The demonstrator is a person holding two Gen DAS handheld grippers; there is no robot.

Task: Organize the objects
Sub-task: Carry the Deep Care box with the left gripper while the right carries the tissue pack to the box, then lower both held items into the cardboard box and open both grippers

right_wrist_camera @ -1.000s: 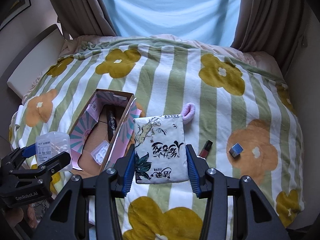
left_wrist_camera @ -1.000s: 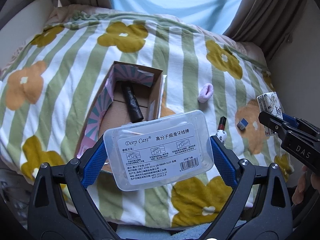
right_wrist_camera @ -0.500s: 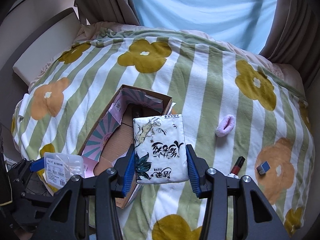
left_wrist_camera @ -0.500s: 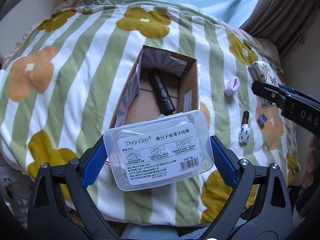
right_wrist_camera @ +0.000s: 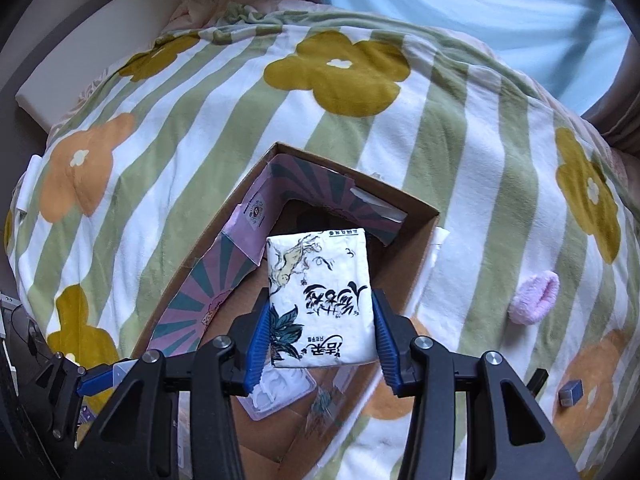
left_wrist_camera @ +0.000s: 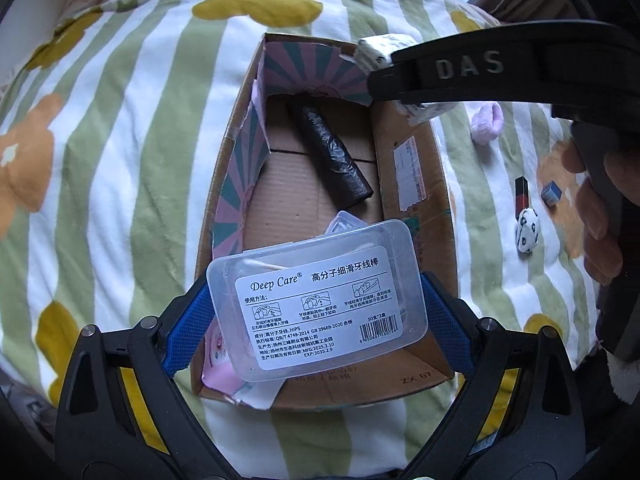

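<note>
Two hand-held grippers over a cardboard box (left_wrist_camera: 416,168) that rests on a bed under a striped, flowered blanket (left_wrist_camera: 120,160). The left gripper (left_wrist_camera: 316,304) has its jaws closed against the short ends of a clear plastic case (left_wrist_camera: 316,304) of floss picks, held above the near end of the box. The right gripper (right_wrist_camera: 320,332) has its jaws closed on the sides of a white tissue pack (right_wrist_camera: 320,300), held above the middle of the box.

Risks, as judged from these views. Both grippers crowd the same opening, so one may knock the other and loosen a hold. The case is smooth and gripped only at its ends; it may pivot or slip and fall onto the near wall instead of inside. The box sits on soft bedding, so a push on a wall may tip or shift it. The tissue pack is soft and may land on the black roll rather than on the bare floor of the box.

Count. Inside the box: one black roll (left_wrist_camera: 328,156) and one small clear lid or tray (right_wrist_camera: 280,396). Held: one case, one tissue pack. Loose on the blanket to the right: one pink fuzzy band (right_wrist_camera: 536,298), one red and black tube (left_wrist_camera: 521,196), one small blue cube (left_wrist_camera: 550,192), one white spotted figure (left_wrist_camera: 527,232). One box; two grippers.
</note>
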